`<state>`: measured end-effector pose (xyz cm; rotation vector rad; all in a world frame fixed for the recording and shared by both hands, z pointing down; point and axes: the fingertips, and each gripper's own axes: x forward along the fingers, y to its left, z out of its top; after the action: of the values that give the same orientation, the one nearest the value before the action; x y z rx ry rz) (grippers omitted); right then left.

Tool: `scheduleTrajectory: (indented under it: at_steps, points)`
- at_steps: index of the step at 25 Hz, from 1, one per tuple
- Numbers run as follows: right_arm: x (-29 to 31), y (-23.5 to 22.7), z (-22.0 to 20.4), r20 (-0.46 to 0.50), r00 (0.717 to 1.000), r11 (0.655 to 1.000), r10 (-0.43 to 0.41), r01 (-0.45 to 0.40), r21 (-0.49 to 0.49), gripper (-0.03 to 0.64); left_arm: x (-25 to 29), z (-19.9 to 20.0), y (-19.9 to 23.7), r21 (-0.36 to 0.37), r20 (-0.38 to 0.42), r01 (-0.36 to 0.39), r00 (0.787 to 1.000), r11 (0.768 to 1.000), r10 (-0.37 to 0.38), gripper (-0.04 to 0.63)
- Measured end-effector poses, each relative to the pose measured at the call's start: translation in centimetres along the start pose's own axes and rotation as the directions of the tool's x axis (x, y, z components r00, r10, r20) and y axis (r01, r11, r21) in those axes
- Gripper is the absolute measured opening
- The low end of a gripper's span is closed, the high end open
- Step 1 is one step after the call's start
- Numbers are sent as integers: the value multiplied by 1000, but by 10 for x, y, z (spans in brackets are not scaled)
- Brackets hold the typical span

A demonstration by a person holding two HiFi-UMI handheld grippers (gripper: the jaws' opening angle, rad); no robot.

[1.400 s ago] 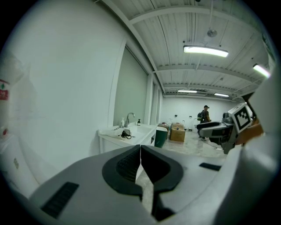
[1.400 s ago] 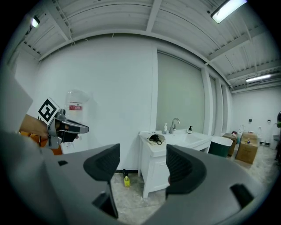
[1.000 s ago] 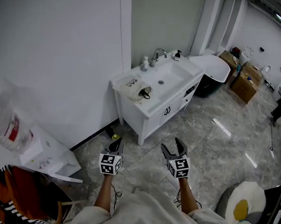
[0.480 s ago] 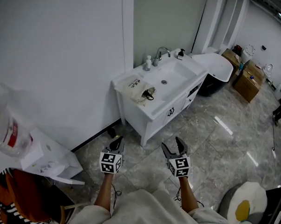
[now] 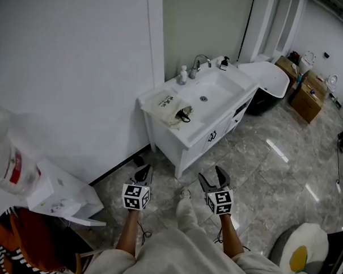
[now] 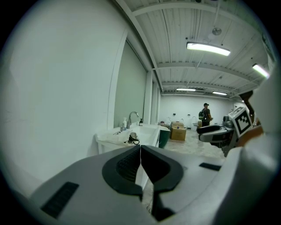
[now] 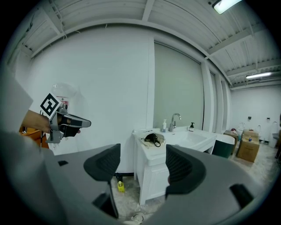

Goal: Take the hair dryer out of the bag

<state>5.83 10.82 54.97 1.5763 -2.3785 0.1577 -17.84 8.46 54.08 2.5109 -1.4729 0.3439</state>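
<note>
Left hand-held gripper (image 5: 141, 174) closed empty, right hand-held gripper (image 5: 212, 176) gapes wide, both aimed at vanity (image 5: 195, 150).

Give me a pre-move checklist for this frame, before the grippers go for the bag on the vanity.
1. Bag lying on the vanity counter: ok.
2. Hair dryer showing at the bag's mouth: ok, a dark part pokes out.
3. Right gripper open and empty: ok.
4. Left gripper open: not ok, jaws together, empty.
5. Grippers near the bag: not ok, both short of the vanity.
6. How deep the dryer sits: cannot tell.
</note>
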Motion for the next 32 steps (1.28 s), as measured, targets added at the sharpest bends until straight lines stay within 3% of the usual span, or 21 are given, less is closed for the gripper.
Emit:
scheduleTrajectory:
  at_steps: [11, 32]
  points:
    - [82, -40, 19, 12, 999, 999, 48, -48, -1, 307, 70, 23, 31, 4, -17, -34, 999, 999, 34, 10]
    - [290, -147, 70, -20, 981, 982, 191, -191, -13, 304, 255, 91, 105, -18, -57, -145, 988, 989, 144, 11]
